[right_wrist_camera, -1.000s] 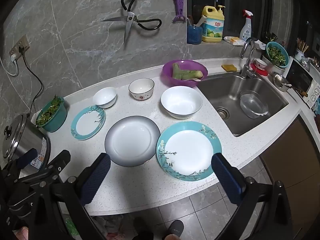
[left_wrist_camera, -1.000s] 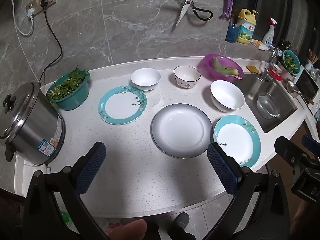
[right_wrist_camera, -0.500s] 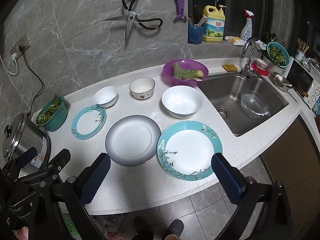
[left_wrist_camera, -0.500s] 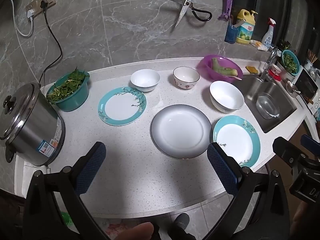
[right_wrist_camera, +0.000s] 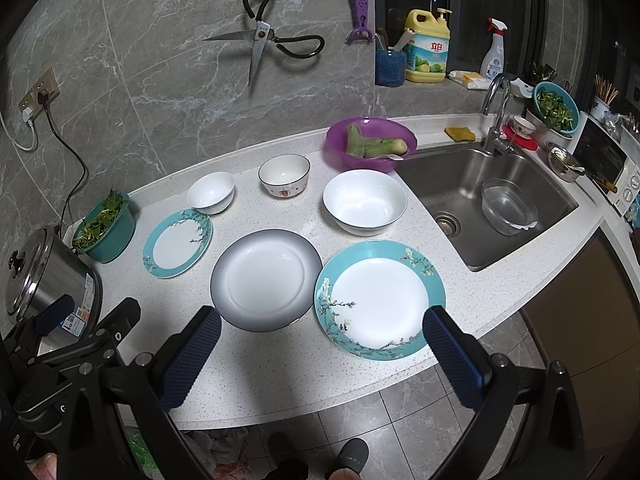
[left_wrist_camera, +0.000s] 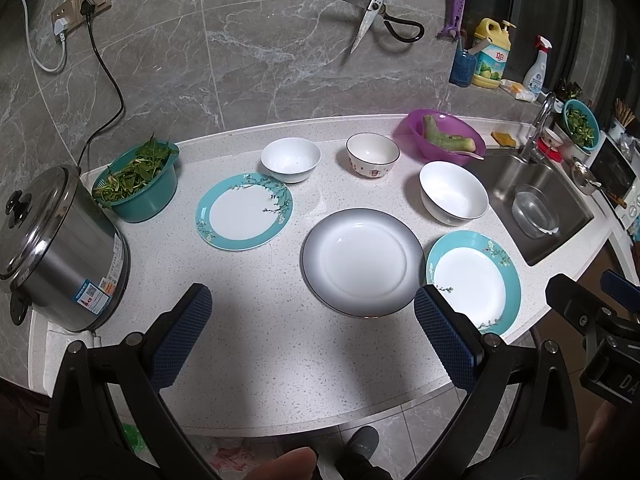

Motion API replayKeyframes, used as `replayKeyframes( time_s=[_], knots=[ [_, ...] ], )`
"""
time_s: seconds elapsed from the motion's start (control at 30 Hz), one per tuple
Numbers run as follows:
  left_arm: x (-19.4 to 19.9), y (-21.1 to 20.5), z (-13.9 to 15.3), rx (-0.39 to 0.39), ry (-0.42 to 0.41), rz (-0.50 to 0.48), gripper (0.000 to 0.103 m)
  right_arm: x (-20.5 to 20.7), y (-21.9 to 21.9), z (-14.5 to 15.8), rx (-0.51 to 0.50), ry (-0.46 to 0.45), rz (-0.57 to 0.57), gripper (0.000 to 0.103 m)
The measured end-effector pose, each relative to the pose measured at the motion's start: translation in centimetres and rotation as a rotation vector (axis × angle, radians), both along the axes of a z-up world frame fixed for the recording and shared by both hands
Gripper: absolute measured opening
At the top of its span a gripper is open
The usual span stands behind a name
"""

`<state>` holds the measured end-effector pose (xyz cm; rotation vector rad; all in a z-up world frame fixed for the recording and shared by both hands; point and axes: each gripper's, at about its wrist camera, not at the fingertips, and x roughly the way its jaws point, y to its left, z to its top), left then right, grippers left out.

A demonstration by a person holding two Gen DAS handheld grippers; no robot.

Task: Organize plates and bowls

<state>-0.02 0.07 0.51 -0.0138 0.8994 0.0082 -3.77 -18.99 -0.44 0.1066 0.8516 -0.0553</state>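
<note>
On the white counter lie a grey-rimmed plate (left_wrist_camera: 363, 261) (right_wrist_camera: 266, 278), a small teal floral plate (left_wrist_camera: 244, 210) (right_wrist_camera: 178, 242) and a larger teal floral plate (left_wrist_camera: 473, 281) (right_wrist_camera: 380, 298). Behind them stand a small white bowl (left_wrist_camera: 291, 159) (right_wrist_camera: 211, 192), a patterned bowl (left_wrist_camera: 372, 154) (right_wrist_camera: 284, 175) and a large white bowl (left_wrist_camera: 453, 197) (right_wrist_camera: 364, 201). My left gripper (left_wrist_camera: 312, 332) is open above the counter's front, holding nothing. My right gripper (right_wrist_camera: 320, 350) is open too, just in front of the larger teal plate and the grey plate.
A steel rice cooker (left_wrist_camera: 52, 248) and a teal basket of greens (left_wrist_camera: 138, 182) stand at the left. A purple bowl of vegetables (right_wrist_camera: 371, 142) sits beside the sink (right_wrist_camera: 486, 200), which holds a glass bowl. Scissors (right_wrist_camera: 264, 42) hang on the wall.
Both views have shifted very slightly; the dishes lie where they were and both grippers stay open.
</note>
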Motion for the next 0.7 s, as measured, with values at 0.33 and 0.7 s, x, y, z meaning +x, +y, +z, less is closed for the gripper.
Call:
replayKeyframes(
  time_s=[0.33,0.7],
  knots=[
    [-0.03,0.06,-0.32,0.002,0.003,-0.001,0.103,0.06,0.0,0.0,0.0,0.001,0.0,0.103],
    [-0.01,0.07,-0.4,0.003,0.003,-0.002,0.103,0.07,0.02,-0.04,0.0,0.001,0.0,0.103]
  ],
)
